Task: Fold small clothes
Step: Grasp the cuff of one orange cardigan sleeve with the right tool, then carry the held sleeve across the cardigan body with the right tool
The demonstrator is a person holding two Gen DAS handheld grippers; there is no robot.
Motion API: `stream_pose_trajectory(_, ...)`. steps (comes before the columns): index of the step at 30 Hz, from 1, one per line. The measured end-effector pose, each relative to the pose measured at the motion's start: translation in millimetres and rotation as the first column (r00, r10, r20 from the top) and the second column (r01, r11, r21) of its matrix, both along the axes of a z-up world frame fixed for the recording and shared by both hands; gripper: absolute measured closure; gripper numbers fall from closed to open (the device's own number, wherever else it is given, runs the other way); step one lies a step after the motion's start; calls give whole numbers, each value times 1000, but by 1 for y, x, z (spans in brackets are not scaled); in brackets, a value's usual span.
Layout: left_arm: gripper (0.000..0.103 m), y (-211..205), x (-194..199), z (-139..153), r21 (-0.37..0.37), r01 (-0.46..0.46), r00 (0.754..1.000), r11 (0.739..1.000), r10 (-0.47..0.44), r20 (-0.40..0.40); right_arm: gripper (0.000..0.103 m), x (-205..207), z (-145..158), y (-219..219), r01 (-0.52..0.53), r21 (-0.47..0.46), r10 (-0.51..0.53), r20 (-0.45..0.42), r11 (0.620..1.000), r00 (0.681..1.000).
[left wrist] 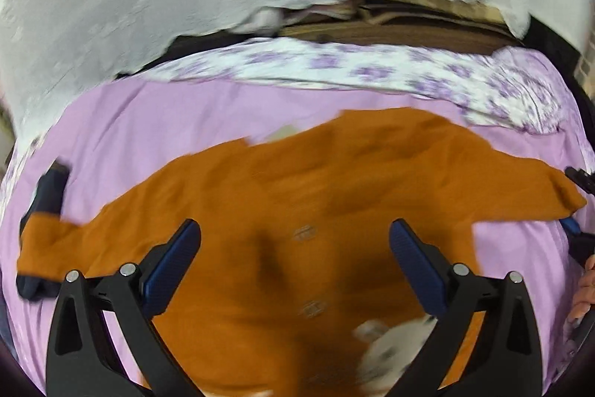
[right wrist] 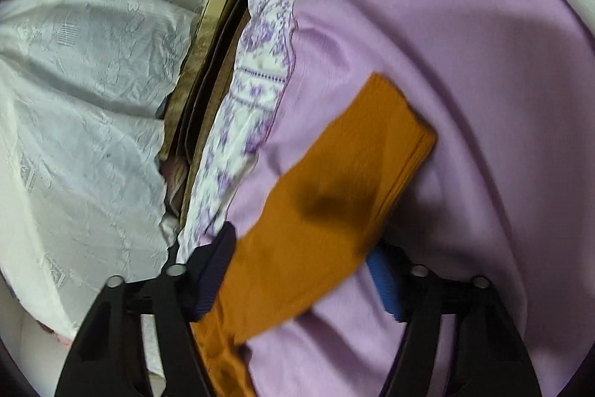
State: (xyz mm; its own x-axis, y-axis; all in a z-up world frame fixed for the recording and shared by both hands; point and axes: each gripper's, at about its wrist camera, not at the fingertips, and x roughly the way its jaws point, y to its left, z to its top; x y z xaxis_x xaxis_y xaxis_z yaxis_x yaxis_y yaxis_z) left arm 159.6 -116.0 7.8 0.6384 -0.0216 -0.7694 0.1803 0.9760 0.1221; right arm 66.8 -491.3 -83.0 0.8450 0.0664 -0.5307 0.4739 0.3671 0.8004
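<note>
An orange buttoned garment [left wrist: 297, 181] lies spread on the lilac bedsheet [left wrist: 148, 121], with dark navy cuffs [left wrist: 50, 192] at its left sleeve. My left gripper [left wrist: 297, 248] hangs open over the button line and holds nothing. The garment's right sleeve [right wrist: 334, 173] runs between the fingers of my right gripper [right wrist: 301, 240]. Those jaws stand wide on either side of the cloth, and I see no pad pressing it flat. In the left wrist view the right gripper [left wrist: 576, 199] flanks that sleeve's end. The picture is blurred.
A white embroidered cloth [right wrist: 81, 80] hangs beyond the bed's edge. Brown boards [right wrist: 208, 106] fill the gap beside the floral sheet border [left wrist: 334, 66]. A hand [left wrist: 585, 285] shows at the right edge. A blurred white patch [left wrist: 390, 341] lies on the garment.
</note>
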Motion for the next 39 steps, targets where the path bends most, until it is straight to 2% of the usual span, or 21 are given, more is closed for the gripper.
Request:
stream_pose_trajectory(1,4,-13,6,-4,8,13,1000,1000,-13,-7,51,0,-3,-4,9,-26,-9,8,1000,1000)
stream_pose_trajectory(3,4,-41,22,-15,25,29,999,999,-29,-21,75,0,-9,-9,25,-54,-24,6,998,1000)
stream_pose_trajectory(5,4,-60,33,-27,39,37,999,999,-36,-30,84,-3,-15,-16,41,-29,-41,1,999,999)
stream_pose_trajectory(7,4,-75,45,-47,59,32,998,998,-29,-58,87,-6,-18,-21,47,1,-47,19,999,999)
stream_pose_trajectory(10,4,-78,55,-79,53,14,992,999,-7,-123,88,-6,-17,-21,44,-23,-44,10,999,999)
stream_pose_trajectory(12,4,-66,54,-80,-34,10,996,999,-13,-91,94,-6,-15,-20,47,-52,-47,-4,998,999)
stream_pose_trajectory(15,4,-56,61,-80,-99,14,990,995,-28,-140,95,-8,-10,-16,51,-79,-52,-2,996,999)
stream_pose_trajectory(19,4,-46,55,-72,-142,48,988,989,-68,-142,95,-17,10,-12,55,-135,-49,49,989,998)
stream_pose_trajectory(22,4,-39,51,-68,-108,41,991,993,-54,-120,95,-29,23,-12,85,-175,-72,81,981,994)
stream_pose_trajectory(25,4,-43,51,-81,-51,49,985,997,-57,-166,96,-34,28,-13,98,-209,-82,81,973,993)
stream_pose_trajectory(26,4,-43,48,-82,-37,53,987,998,-58,-148,96,-32,27,-12,90,-211,-76,72,973,994)
stream_pose_trajectory(28,4,-47,46,-78,-16,59,989,998,-61,-132,95,-28,19,-14,59,-179,-51,48,982,998)
stream_pose_trajectory(31,4,-43,40,-74,-20,78,988,997,-80,-131,91,-23,3,-20,37,-72,-35,33,997,999)
stream_pose_trajectory(33,4,-36,37,-70,-47,94,986,994,-100,-137,68,-23,-5,-22,39,-39,-38,26,998,999)
stream_pose_trajectory(35,4,-26,31,-65,-58,101,985,993,-108,-135,68,-25,-12,-25,46,-1,-46,36,999,998)
stream_pose_trajectory(37,4,-17,25,-60,-28,75,992,997,-78,-98,70,-24,-13,-25,44,-8,-44,38,999,998)
stream_pose_trajectory(38,4,-10,22,-55,-23,70,995,997,-72,-74,77,-24,-14,-23,40,-16,-40,36,999,999)
stream_pose_trajectory(39,4,-6,16,-52,-27,70,996,997,-71,-60,94,-23,-15,-22,36,-19,-36,37,999,999)
